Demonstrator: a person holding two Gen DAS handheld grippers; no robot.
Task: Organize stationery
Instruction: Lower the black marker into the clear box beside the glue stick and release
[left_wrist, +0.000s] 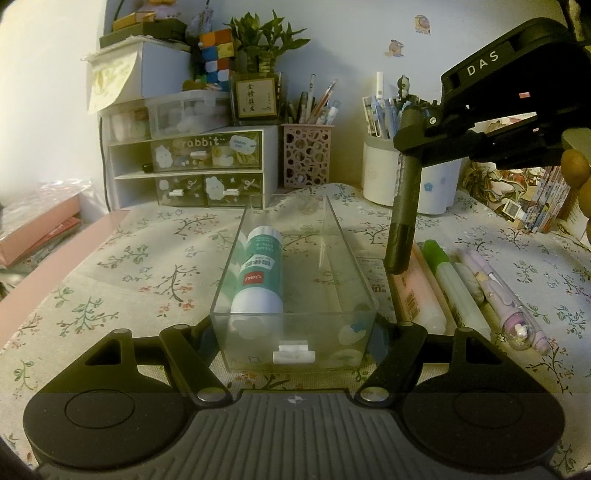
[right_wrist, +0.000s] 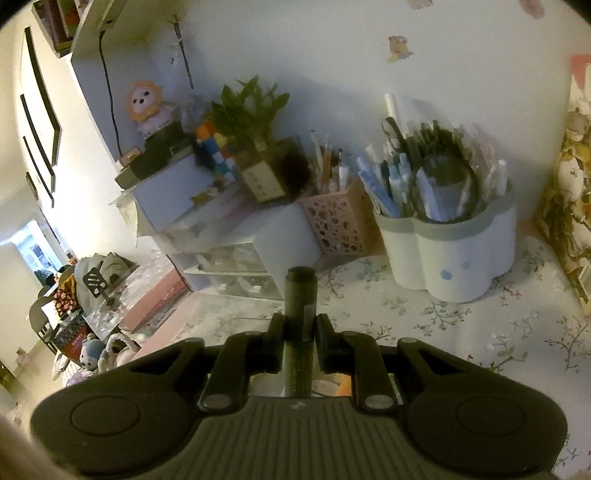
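A clear plastic drawer (left_wrist: 347, 258) lies on the floral tablecloth with a green and white glue stick (left_wrist: 258, 277) inside. My left gripper (left_wrist: 293, 332) is shut on the drawer's near end, one finger on each side. My right gripper (left_wrist: 410, 147) is shut on a dark marker (left_wrist: 402, 218) and holds it upright above the table, just right of the drawer. In the right wrist view the marker (right_wrist: 301, 310) stands between the fingers of the right gripper (right_wrist: 300, 347). A pink pen (left_wrist: 421, 295), a green highlighter (left_wrist: 454, 284) and a purple pen (left_wrist: 506, 299) lie right of the drawer.
A white drawer organizer (left_wrist: 192, 166) stands at the back left, with one slot open. A pink mesh pen cup (left_wrist: 306, 158) and a white pen holder (left_wrist: 410, 177) full of pens stand at the back. Books (left_wrist: 535, 206) lean at the right. A pink box (left_wrist: 33, 232) lies left.
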